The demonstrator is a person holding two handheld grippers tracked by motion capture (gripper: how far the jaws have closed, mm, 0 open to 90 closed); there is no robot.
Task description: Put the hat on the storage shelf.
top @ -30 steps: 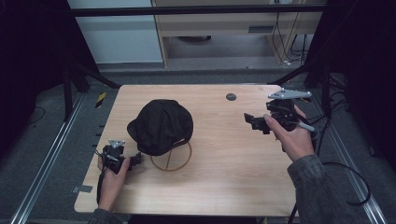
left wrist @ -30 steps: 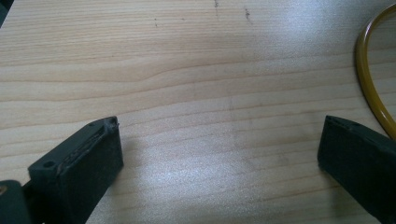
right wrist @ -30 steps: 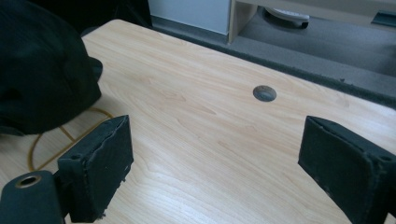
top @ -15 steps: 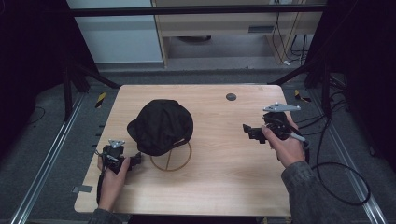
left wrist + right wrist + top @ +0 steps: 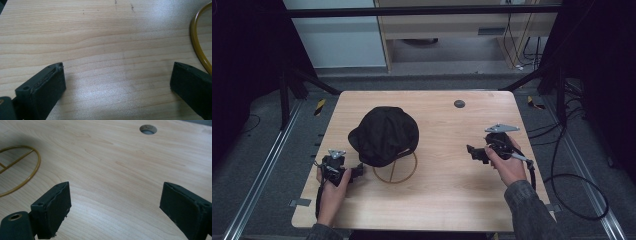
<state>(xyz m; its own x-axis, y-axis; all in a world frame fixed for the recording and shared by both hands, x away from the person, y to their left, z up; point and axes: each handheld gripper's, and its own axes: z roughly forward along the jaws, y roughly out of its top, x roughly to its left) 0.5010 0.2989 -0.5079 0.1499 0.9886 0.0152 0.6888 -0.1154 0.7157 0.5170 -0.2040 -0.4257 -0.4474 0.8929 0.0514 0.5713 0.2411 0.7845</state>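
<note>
Pale wooden table [image 5: 437,200] in a dim workshop, dark frame rails around it, a cabinet at the back and cables on the floor off to the right. Left gripper [image 5: 354,171] sits low near the front-left corner, jaws spread wide with nothing between them, just bare wood grain in the left gripper view. Right next to it is the yellow wire ring stand [image 5: 395,167], and its rim curves in at the edge of the left gripper view [image 5: 198,50]. The black fabric baseball cap [image 5: 384,134] sits up on that stand, covering most of it, brim toward the left.

Right gripper [image 5: 473,151] is well apart on the right side, also wide open and holding nothing, pointed back toward the stand. The right gripper view catches the ring [image 5: 21,171] and the small round cable hole in the tabletop [image 5: 148,129].

Progress-wise I'd say nothing has started: the cap's untouched on its perch and neither gripper is in contact. No real containers here, the stand is the only holder and the cap's the only thing on it
</note>
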